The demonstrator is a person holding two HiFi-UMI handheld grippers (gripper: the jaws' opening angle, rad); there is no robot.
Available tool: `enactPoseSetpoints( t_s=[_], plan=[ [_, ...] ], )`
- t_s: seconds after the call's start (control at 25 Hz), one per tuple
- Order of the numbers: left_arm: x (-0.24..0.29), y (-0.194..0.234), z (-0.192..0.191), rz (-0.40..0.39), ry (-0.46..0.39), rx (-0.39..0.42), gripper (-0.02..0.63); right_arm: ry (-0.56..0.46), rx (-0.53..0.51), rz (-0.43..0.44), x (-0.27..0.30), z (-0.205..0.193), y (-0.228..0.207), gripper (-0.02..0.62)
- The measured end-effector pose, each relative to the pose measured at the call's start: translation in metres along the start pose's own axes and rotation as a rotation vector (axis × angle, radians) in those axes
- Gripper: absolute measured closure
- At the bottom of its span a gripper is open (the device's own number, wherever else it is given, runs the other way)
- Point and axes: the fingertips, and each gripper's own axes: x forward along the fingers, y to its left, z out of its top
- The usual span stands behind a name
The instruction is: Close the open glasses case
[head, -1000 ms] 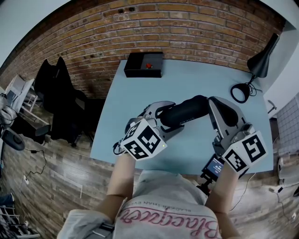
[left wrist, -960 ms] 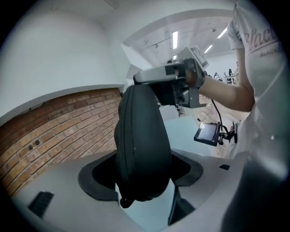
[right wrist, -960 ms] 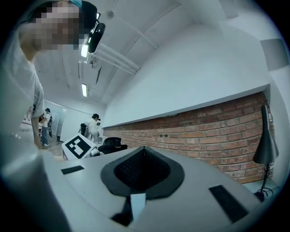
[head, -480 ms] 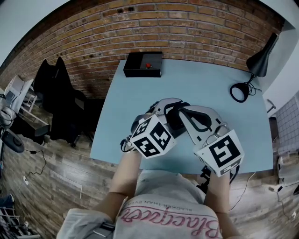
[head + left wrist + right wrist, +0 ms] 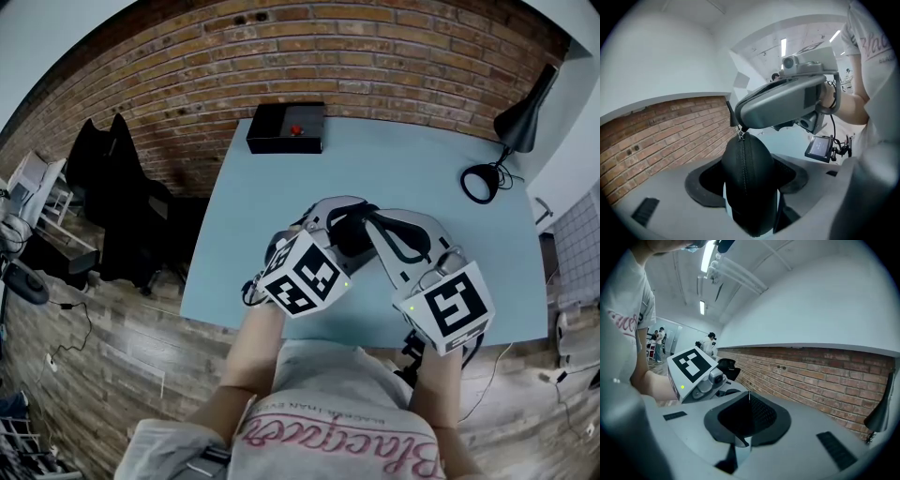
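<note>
Right tongs (image 5: pixel 373 227) have swung in beside left tongs (image 5: pixel 339 217), head view, over the glasses case (image 5: pixel 349 242), this side of the black box (image 5: pixel 287 128). Left gripper view: closing, clamping the case. Right gripper view: pinching the zipper pull (image 5: pixel 749 397); zipping step, next draw it round

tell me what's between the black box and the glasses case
Just bare blue table between the black box and the glasses case, as the head view shows.
</note>
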Motion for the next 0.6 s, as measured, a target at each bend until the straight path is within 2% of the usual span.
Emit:
enactPoseSetpoints(
  t_s=[0.16, 0.36, 0.6],
  plan=[
    [-0.005, -0.001, 0.002, 0.005, -0.038, 0.008, 0.324, 0.01, -0.016, -0.033, -0.008, -0.005, -0.012, 0.574],
    [-0.01, -0.002, 0.006, -0.001, -0.085, 0.009, 0.33, -0.007, 0.045, -0.045, -0.016, -0.012, -0.022, 0.572],
    [-0.022, -0.003, 0.022, -0.034, -0.22, -0.025, 0.333, -0.009, 0.122, -0.063, -0.022, -0.022, -0.035, 0.572]
  ],
)
